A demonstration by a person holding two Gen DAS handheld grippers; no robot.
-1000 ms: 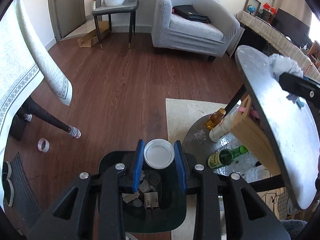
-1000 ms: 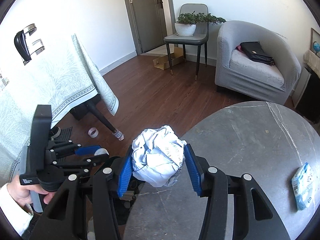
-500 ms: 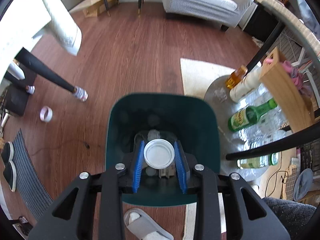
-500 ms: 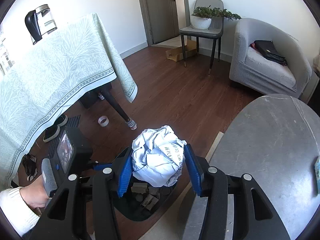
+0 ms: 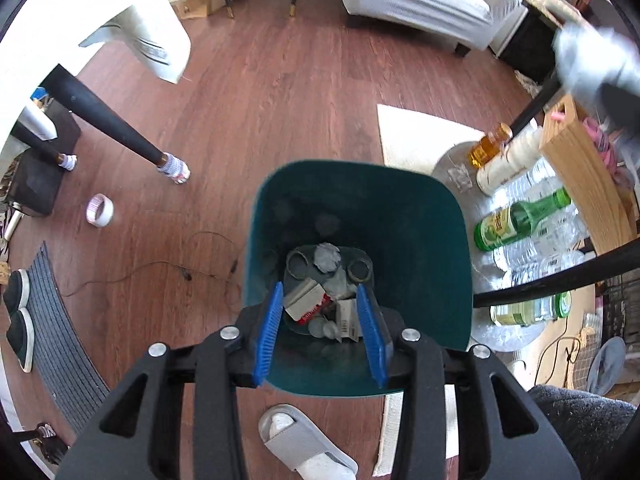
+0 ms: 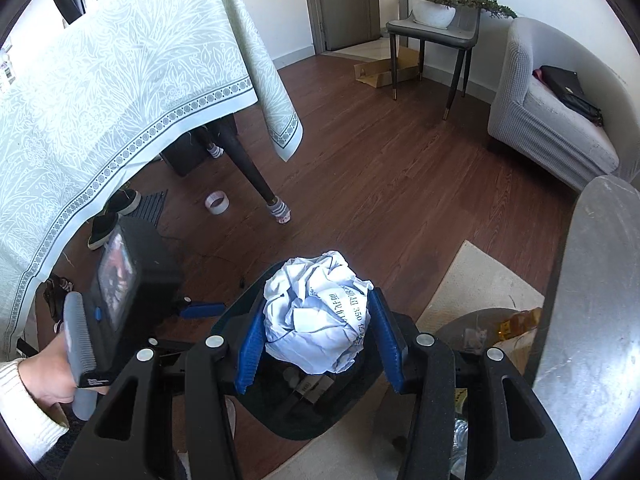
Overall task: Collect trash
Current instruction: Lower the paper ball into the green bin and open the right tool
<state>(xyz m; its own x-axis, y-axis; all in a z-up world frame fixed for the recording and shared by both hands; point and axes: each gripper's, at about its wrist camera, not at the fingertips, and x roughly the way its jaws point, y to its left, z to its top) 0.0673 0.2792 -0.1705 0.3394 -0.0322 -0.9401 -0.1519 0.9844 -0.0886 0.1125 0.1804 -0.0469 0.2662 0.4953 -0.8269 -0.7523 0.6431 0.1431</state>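
gone from the left claw [image 5: 322, 330] since half a second ago: the white lid; blue fingers now spread with nothing between them, poised over the teal trash bin [image 5: 424, 216]. inside the bin, left to right: a dark ring, a grey crumpled wad [image 5: 327, 257], small cardboard boxes and a red scrap; lid not clearly made out among them. on the floor left of the bin, a tape roll [image 5: 99, 210]; right of it, a green bottle [image 5: 520, 216] lying among clear bottles. further right, carried off the round grey surface [image 6: 592, 280] since the earlier frame, the right claw [image 6: 318, 344] pinching a crumpled white paper ball [image 6: 316, 320] directly above the bin's dark opening [image 6: 296, 412].
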